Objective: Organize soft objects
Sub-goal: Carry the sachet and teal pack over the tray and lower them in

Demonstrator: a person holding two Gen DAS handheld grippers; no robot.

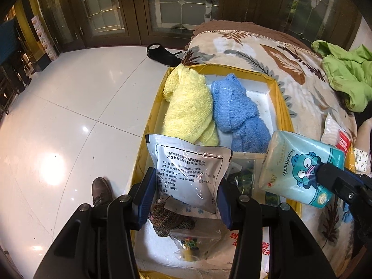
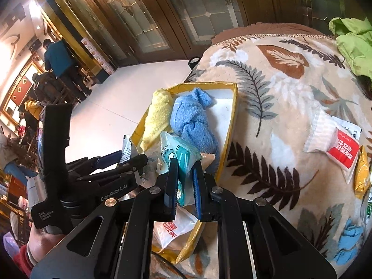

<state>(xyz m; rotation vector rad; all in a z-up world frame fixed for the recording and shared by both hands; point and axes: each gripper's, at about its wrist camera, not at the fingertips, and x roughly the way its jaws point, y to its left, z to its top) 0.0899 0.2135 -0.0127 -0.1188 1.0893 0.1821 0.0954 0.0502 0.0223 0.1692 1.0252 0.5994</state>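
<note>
Left claw (image 1: 186, 183) clamps a silver printed foil sachet (image 1: 188, 169) above the yellow-rimmed white tray (image 1: 277, 100); right claw (image 2: 186, 181) pinches a pale teal cartoon tissue pack (image 2: 179, 155) over the same tray; inside lie a yellow terry towel (image 1: 186, 107) and blue terry towel (image 1: 237, 109), touching; tray rests on a leaf-patterned blanket (image 2: 279, 107).

Both wrist views look steeply down, close over the same yellow-rimmed box (image 1: 282, 116).

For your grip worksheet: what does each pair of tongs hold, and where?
Left tongs: silver printed sachet, by its lower side edges. Right tongs: teal tissue pack, by one end.
</note>
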